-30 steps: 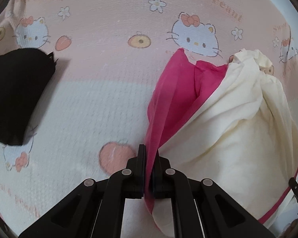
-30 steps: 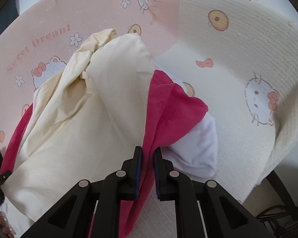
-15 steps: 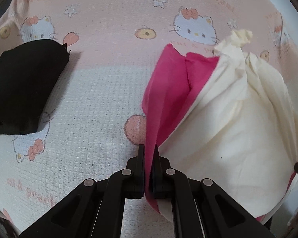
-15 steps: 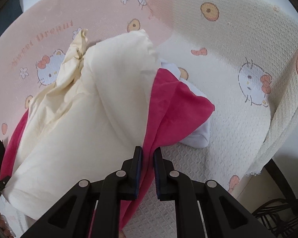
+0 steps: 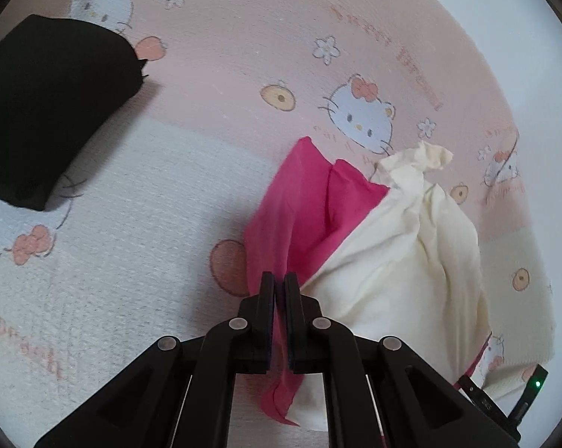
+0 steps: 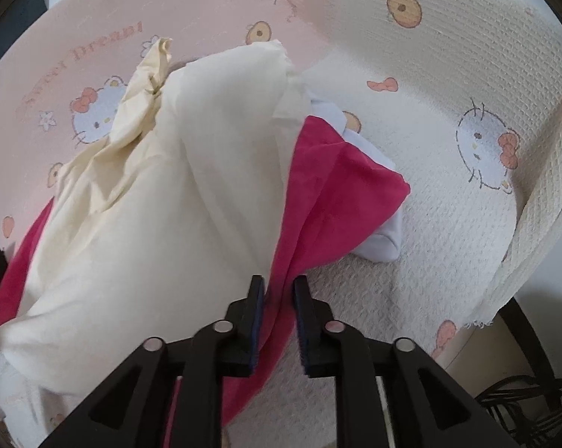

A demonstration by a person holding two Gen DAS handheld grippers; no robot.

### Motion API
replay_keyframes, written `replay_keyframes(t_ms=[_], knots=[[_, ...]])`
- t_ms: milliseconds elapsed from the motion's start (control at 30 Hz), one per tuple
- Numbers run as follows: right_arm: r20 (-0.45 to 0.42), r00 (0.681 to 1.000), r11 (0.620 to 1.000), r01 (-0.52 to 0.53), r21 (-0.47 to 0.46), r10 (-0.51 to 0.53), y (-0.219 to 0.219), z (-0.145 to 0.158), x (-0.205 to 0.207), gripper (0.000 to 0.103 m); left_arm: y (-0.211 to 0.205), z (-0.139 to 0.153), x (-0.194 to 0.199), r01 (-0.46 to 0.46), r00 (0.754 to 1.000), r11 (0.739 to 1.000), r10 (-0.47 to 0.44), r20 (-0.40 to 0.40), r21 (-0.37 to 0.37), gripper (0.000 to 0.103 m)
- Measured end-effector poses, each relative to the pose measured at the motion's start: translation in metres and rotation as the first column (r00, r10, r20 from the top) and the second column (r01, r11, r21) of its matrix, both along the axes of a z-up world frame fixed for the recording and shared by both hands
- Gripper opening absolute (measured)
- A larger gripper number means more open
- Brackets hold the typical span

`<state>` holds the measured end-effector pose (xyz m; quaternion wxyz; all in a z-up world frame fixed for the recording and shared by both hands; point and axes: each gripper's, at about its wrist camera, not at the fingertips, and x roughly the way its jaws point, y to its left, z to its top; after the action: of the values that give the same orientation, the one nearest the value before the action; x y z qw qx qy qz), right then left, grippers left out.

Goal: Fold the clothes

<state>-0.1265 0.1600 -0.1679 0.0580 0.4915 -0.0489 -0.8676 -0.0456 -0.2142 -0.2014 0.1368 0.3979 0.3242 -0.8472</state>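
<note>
Left tongs (image 5: 279, 283) clench the pink garment (image 5: 303, 205); right tongs (image 6: 278, 286), just opening, straddle its hidden edge.

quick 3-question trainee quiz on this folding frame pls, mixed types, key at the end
1. True or false: the left gripper is shut on the pink-and-cream garment.
2. Which gripper has jaws that have just been opening, with pink cloth between them? A) left B) right
3. Fill in: the folded ____ cloth lies on the cartoon-cat blanket, apart from the garment.

Key: 1 true; 2 B; 3 black
</note>
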Motion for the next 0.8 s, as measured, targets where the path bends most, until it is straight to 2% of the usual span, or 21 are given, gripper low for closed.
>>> replay_keyframes(t_ms=[67,133,167,267,400,433,467,500,533,633,800], knots=[[0.0,1.0,0.999,-0.015,-0.034,0.015,0.0,0.005,0.008,0.035,-0.001,0.0,0.002,-0.003,1.0,1.0,0.002,0.003,0.023,0.004],[-0.001,1.0,0.998,-0.03,-0.053,0.03,-0.002,0.008,0.015,0.054,-0.001,-0.001,0.005,-0.005,1.0,0.999,0.005,0.0,0.044,0.004],[-0.002,0.999,0.997,-0.038,-0.06,0.038,-0.004,0.009,0.018,0.057,0.0,-0.002,0.007,0.001,1.0,0.998,0.0,-0.007,0.057,0.005],[0.001,0.998,0.995,-0.069,-0.076,0.069,-0.009,0.009,0.026,0.06,0.002,-0.009,0.009,0.019,1.0,0.991,-0.017,-0.014,0.131,0.005],[0.02,0.996,0.992,-0.09,-0.084,0.092,-0.015,0.008,0.033,0.06,0.001,-0.022,0.012,-0.009,1.0,0.979,0.009,0.003,0.205,0.008],[0.022,0.995,0.991,-0.091,-0.094,0.094,-0.015,0.008,0.035,0.06,0.001,-0.026,0.012,-0.012,1.0,0.977,0.011,0.006,0.213,0.017],[0.026,0.995,0.991,-0.09,-0.102,0.093,-0.015,0.008,0.036,0.06,0.002,-0.031,0.012,-0.014,1.0,0.976,0.012,0.01,0.219,0.035],[0.033,0.995,0.991,-0.085,-0.107,0.09,-0.015,0.009,0.037,0.06,0.002,-0.036,0.012,-0.021,1.0,0.975,0.018,0.017,0.223,0.048],[0.038,0.996,0.99,-0.081,-0.113,0.085,-0.015,0.01,0.038,0.06,0.002,-0.04,0.014,-0.035,0.999,0.974,0.03,0.027,0.226,0.066],[0.027,0.996,0.987,-0.086,-0.133,0.091,-0.014,0.016,0.041,0.06,0.003,-0.047,0.017,-0.056,0.998,0.973,0.046,0.048,0.222,0.067],[0.019,0.994,0.985,-0.104,-0.137,0.108,-0.015,0.016,0.041,0.063,0.01,-0.032,0.009,-0.05,0.996,0.992,0.041,0.079,0.113,0.067]])
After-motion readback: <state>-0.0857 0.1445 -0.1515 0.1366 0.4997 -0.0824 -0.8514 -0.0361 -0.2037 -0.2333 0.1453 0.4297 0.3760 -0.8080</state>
